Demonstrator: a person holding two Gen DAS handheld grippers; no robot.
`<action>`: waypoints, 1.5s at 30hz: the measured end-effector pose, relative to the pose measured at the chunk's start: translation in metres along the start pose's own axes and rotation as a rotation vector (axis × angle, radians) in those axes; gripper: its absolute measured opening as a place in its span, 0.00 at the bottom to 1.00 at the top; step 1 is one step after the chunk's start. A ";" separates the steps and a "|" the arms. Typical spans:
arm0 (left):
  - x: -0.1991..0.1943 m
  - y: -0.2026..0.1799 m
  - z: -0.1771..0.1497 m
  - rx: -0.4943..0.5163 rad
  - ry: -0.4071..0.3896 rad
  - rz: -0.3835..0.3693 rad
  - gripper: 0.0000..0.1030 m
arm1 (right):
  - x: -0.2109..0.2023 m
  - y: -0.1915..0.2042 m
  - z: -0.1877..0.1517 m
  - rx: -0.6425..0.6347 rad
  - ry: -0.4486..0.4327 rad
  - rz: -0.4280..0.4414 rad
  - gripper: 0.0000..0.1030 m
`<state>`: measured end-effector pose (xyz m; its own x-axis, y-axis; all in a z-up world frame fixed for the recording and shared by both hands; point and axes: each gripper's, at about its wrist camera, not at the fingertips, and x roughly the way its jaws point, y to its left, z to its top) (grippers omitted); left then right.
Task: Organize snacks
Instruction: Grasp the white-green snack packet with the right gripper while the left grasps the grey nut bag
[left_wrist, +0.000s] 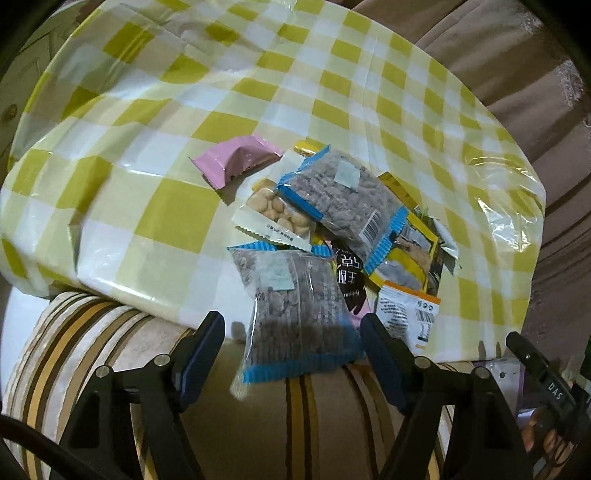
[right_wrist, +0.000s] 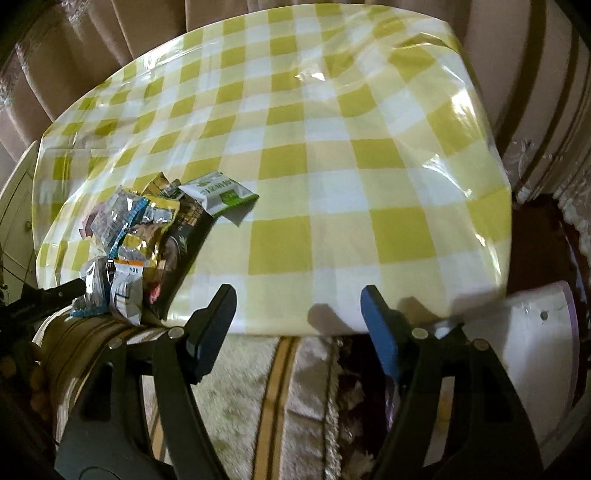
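A pile of snack packets (left_wrist: 351, 240) lies near the front edge of a table with a yellow-green checked cloth (left_wrist: 184, 92). In it are a pink packet (left_wrist: 236, 160), a white packet of pale nuts (left_wrist: 273, 214), two clear blue-edged packets of brown bits (left_wrist: 343, 195), a black one (left_wrist: 349, 273) and a white-orange one (left_wrist: 410, 314). The nearer blue-edged packet (left_wrist: 295, 295) hangs over the table edge between the fingers of my left gripper (left_wrist: 291, 332), which is open, its pads apart from the packet. My right gripper (right_wrist: 299, 314) is open and empty over the table's front edge, to the right of the pile (right_wrist: 147, 240).
A green-white packet (right_wrist: 221, 192) lies at the pile's far side. A striped cushion or rug (left_wrist: 110, 350) lies below the table edge. Brown curtains (left_wrist: 517, 74) hang behind the table. A white cabinet (right_wrist: 14, 206) stands at the left and a white panel (right_wrist: 517, 332) at the right.
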<state>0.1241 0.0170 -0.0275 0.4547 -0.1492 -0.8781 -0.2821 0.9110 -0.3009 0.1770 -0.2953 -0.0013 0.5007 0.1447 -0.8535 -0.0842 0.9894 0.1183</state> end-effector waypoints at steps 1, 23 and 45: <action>0.002 0.000 0.001 0.000 0.006 0.000 0.74 | 0.003 0.002 0.004 -0.006 -0.001 0.000 0.72; 0.031 -0.011 0.016 0.029 0.030 -0.013 0.56 | 0.090 0.080 0.075 -0.222 0.032 0.070 0.76; 0.021 -0.003 0.008 0.005 0.006 -0.028 0.48 | 0.119 0.065 0.091 -0.168 0.054 0.080 0.46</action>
<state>0.1416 0.0145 -0.0420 0.4573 -0.1771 -0.8715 -0.2653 0.9082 -0.3238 0.3093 -0.2125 -0.0491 0.4397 0.2170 -0.8715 -0.2670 0.9581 0.1039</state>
